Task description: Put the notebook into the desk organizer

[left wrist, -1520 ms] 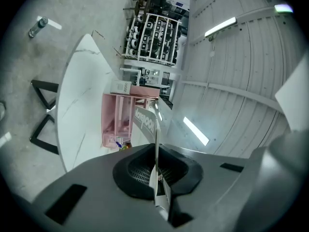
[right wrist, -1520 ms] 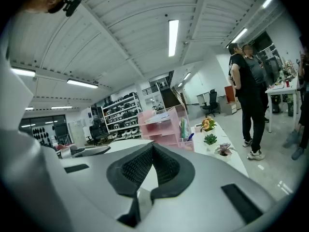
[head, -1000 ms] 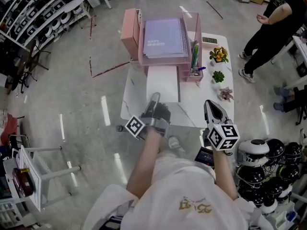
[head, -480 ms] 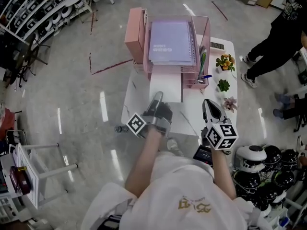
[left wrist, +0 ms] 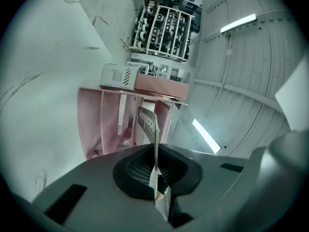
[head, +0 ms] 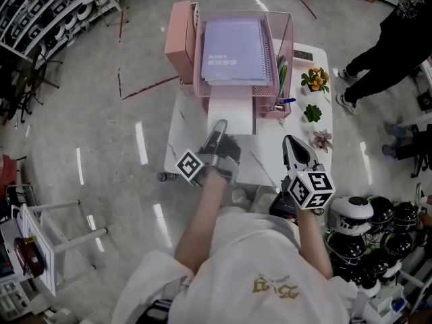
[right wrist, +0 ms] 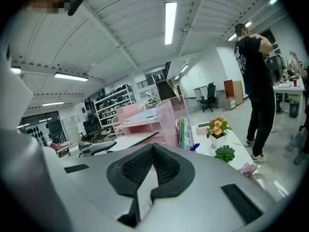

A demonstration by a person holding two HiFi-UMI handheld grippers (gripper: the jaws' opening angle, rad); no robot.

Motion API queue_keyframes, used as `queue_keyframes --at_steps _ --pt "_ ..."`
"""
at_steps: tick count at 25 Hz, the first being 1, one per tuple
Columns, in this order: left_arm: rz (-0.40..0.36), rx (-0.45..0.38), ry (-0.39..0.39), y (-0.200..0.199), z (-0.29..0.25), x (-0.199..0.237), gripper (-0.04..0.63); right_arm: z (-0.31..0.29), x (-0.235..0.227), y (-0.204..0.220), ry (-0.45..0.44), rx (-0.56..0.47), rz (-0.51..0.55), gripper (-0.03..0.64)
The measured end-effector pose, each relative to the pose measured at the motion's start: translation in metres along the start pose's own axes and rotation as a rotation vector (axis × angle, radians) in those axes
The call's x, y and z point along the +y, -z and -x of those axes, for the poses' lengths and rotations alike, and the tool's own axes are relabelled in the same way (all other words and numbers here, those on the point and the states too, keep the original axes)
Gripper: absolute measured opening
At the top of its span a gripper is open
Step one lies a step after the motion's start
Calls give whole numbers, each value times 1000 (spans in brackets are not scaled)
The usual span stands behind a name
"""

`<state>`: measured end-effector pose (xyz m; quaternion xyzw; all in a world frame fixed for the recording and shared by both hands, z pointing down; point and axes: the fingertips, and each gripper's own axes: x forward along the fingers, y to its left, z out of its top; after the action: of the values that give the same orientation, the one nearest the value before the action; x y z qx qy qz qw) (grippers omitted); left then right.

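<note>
A pink desk organizer point(head: 278, 32) stands at the far side of the small white table point(head: 182, 147). A lavender spiral notebook point(head: 233, 49) lies on its top tray. A white notebook point(head: 231, 115) lies flat on the table, its far end under the organizer's tray. My left gripper point(head: 217, 130) is shut on its near edge. In the left gripper view the notebook's thin cover point(left wrist: 147, 124) stands edge-on between the pads of that left gripper point(left wrist: 155, 146), facing the organizer point(left wrist: 111, 124). My right gripper point(head: 291, 144) hovers over the table's right front, shut and empty; in its own view the right gripper point(right wrist: 152, 149) points at the organizer point(right wrist: 164, 112).
Pens point(head: 280, 79) stand in the organizer's right compartment. Three small potted plants point(head: 312, 112) line the table's right edge, with a small grey device point(head: 297, 55) behind them. A pink box point(head: 179, 39) sits left of the organizer. A person point(head: 391, 32) stands at right; helmets point(head: 378, 221) are stacked nearby.
The left gripper has pushed the white notebook a little farther under the organizer's tray, so less of it shows. The right gripper has hardly moved.
</note>
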<state>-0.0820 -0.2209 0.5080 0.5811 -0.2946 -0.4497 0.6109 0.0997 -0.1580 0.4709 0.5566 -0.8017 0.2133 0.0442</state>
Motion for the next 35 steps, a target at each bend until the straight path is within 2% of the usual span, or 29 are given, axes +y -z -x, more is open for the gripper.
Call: queue_keyframes --at_steps 14,35 --pt "-17 -29 -49 -5 -14 18 25 -28 -21 -9 -25 11 -5 9" --pt "-30 -66 -104 -20 -30 38 25 -73 -28 4 -48 75 -33 9"
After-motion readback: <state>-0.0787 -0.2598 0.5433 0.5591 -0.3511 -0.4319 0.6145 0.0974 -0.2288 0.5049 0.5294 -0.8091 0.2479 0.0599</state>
